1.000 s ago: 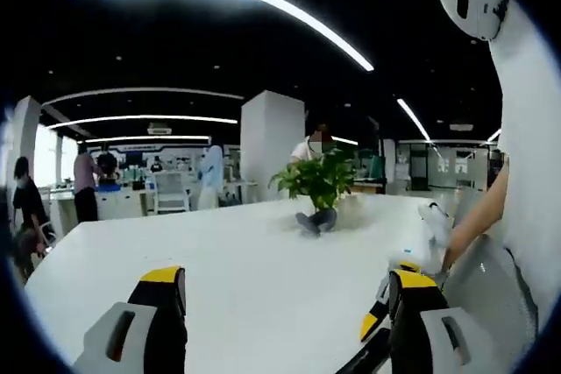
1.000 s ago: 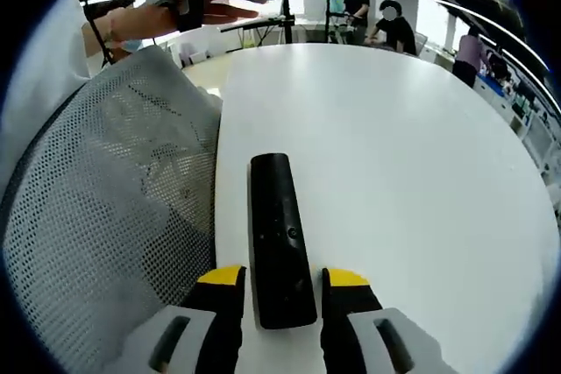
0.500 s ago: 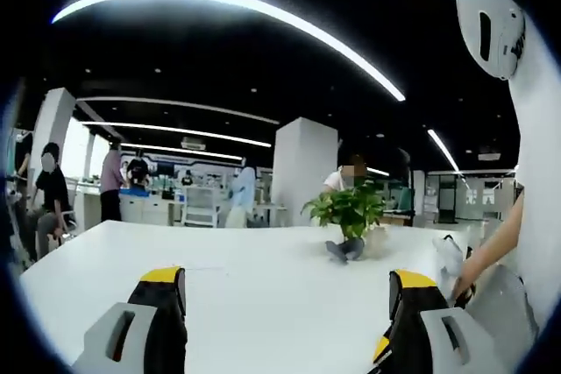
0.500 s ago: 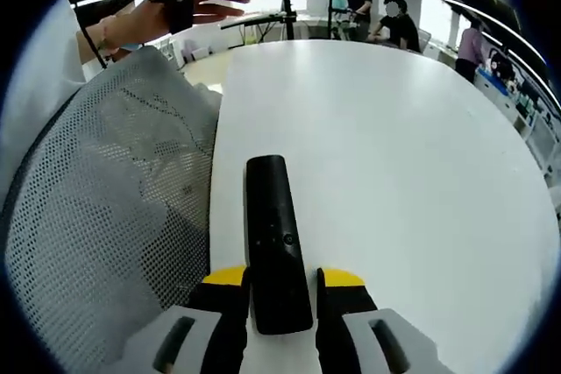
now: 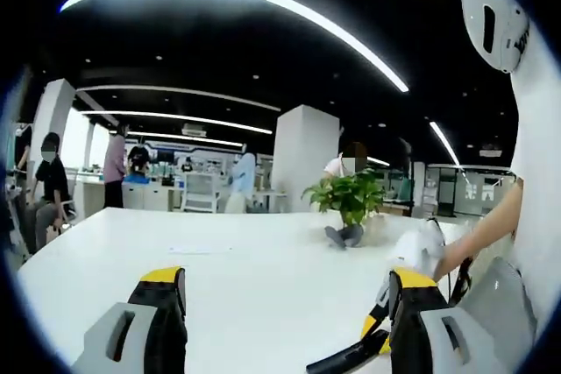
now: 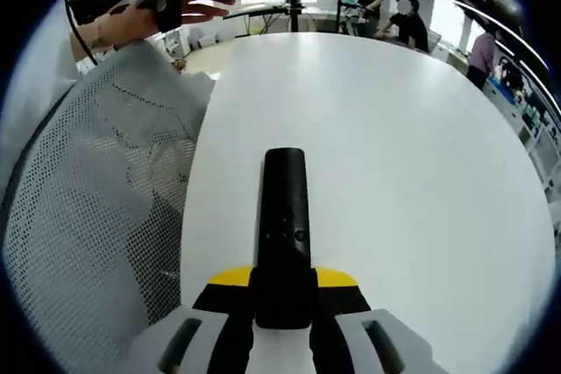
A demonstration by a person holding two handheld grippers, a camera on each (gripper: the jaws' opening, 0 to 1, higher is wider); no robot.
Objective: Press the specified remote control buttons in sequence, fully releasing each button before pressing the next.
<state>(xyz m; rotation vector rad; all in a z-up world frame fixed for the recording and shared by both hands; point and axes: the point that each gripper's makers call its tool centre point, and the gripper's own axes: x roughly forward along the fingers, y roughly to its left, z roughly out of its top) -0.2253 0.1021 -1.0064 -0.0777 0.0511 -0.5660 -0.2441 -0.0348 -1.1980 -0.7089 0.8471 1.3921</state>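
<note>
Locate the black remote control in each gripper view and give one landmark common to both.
Left gripper view: the remote control pokes in at bottom right, beside the right gripper.
Right gripper view: bottom centre, clamped between that gripper's jaws, pointing away.
Shared landmark: the white table.

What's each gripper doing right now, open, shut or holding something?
Left gripper: open, jaws wide apart, holding nothing.
Right gripper: shut on the black remote.
</note>
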